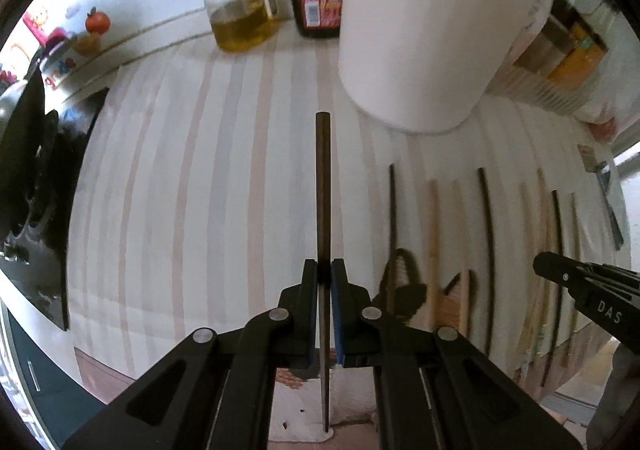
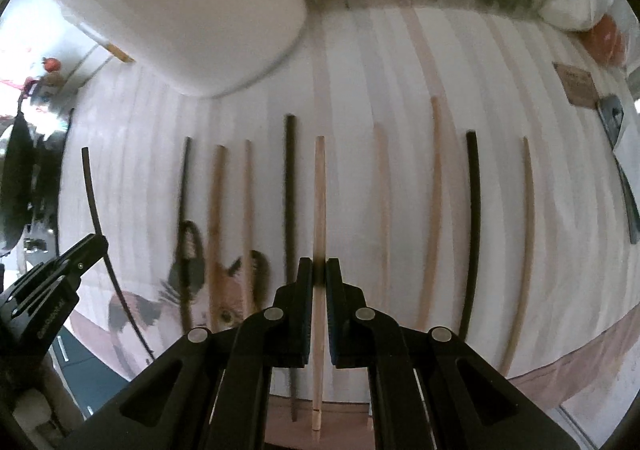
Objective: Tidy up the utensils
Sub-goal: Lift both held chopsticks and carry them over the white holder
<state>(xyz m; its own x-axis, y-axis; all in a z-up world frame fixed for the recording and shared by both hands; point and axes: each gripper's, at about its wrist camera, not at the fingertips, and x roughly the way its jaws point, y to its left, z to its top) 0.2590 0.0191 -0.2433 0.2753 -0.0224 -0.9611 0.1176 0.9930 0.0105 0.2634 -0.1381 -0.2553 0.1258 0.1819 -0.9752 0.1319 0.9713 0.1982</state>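
Left gripper clamped on a dark brown wooden chopstick — raised over the striped white tablecloth. Right gripper pinches a pale wooden chopstick — other chopsticks lie alongside

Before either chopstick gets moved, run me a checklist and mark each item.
1. Left hand-held gripper shut on the dark chopstick: ok.
2. Right hand-held gripper shut on the light chopstick: ok.
3. Both sticks lie straight along the fingers: ok.
4. Both sticks lifted off the striped cloth: cannot tell.
5. White container stands ahead, apart from the dark stick's tip: ok.
6. Remaining chopsticks lie apart in a row: ok.
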